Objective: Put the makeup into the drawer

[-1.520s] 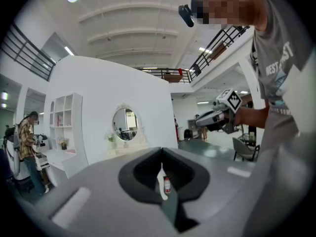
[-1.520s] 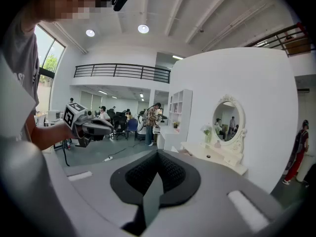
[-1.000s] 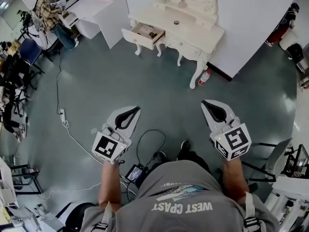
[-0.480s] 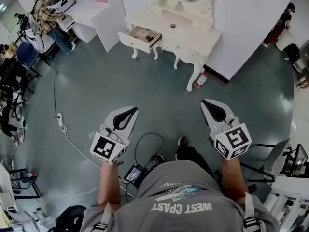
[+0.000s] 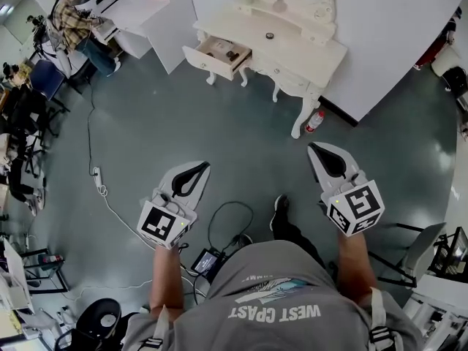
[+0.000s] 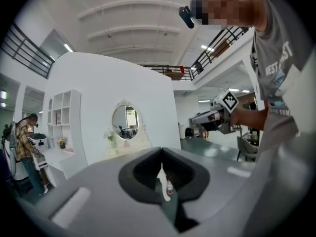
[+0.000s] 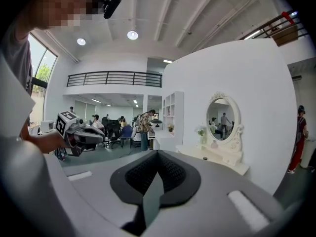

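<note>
A white dressing table (image 5: 307,53) stands against the partition at the top of the head view, its left drawer (image 5: 216,53) pulled open with small items inside. A small dark round makeup piece (image 5: 270,36) lies on the tabletop. My left gripper (image 5: 201,168) and right gripper (image 5: 316,149) hover over the floor well short of the table, both shut and empty. In the left gripper view, the shut left gripper (image 6: 161,152) points toward the oval mirror (image 6: 125,122). The right gripper view has the shut right gripper (image 7: 158,154) with the table (image 7: 217,157) to its right.
A red-capped bottle (image 5: 314,120) stands on the floor by the table's right leg. A power strip (image 5: 96,174) with a white cable lies at left, and a black cable and device (image 5: 208,258) by the feet. A person (image 5: 73,17) works at a desk at the far left.
The person has stepped a little toward the dressing table, one foot moving forward, and both grippers have been carried along. Both stay shut and empty.
</note>
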Demonstrator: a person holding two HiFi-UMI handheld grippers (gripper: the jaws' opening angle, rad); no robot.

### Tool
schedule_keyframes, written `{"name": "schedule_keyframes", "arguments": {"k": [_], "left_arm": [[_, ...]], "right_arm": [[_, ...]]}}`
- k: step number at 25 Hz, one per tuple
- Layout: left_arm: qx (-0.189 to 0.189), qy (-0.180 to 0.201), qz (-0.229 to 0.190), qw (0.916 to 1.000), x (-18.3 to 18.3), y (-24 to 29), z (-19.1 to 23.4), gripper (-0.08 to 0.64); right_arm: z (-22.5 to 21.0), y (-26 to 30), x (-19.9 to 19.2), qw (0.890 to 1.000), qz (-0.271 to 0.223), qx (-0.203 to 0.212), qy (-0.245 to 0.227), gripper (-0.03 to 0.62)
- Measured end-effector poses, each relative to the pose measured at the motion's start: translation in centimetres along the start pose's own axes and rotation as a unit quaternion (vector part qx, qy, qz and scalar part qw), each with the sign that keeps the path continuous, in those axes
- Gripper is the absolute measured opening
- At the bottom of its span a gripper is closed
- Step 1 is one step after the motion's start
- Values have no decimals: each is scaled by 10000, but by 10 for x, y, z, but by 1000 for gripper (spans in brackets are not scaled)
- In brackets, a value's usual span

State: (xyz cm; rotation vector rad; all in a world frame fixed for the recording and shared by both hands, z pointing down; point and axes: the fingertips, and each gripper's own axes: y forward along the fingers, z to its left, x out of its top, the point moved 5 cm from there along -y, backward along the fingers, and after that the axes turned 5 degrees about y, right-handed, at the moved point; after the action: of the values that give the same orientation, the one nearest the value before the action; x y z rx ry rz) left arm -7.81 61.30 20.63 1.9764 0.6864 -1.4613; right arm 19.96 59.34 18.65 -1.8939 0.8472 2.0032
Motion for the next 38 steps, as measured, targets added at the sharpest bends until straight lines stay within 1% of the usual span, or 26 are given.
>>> {"name": "schedule_keyframes", "arguments": {"k": [5,11,16,21,24,27,29,33,38], "left_arm": [[139,14,154,9998,5,48,14,3],[354,-1,259,9990,18,125,34,3],[482,53,253,9985,32,186,41,3],[506,113,247,9984,39,236,43,3],[497,160,262,9983,45,257,46,3],[463,232,255,9983,60,266,47,3],[456,250,246,9983,64,274,55,3],[413,245,206,9986,45,294,90,3],[256,163,161,9994,27,311,123,3]], "right_arm": [[-52,29,-1,9998,15,166,116,2],[-132,61,9,9993,-5,333,172,2],[-189,81,15,9988,-3,491,87,2],[-230,98,17,9984,-38,567,-9,2],[-245,103,20,9981,-42,621,-17,2],[-251,97,32,9979,-62,643,-6,2],[-255,102,38,9979,-41,651,5,2],[-265,136,33,9984,2,558,3,2],[-269,164,29,9995,99,315,23,2]]}}
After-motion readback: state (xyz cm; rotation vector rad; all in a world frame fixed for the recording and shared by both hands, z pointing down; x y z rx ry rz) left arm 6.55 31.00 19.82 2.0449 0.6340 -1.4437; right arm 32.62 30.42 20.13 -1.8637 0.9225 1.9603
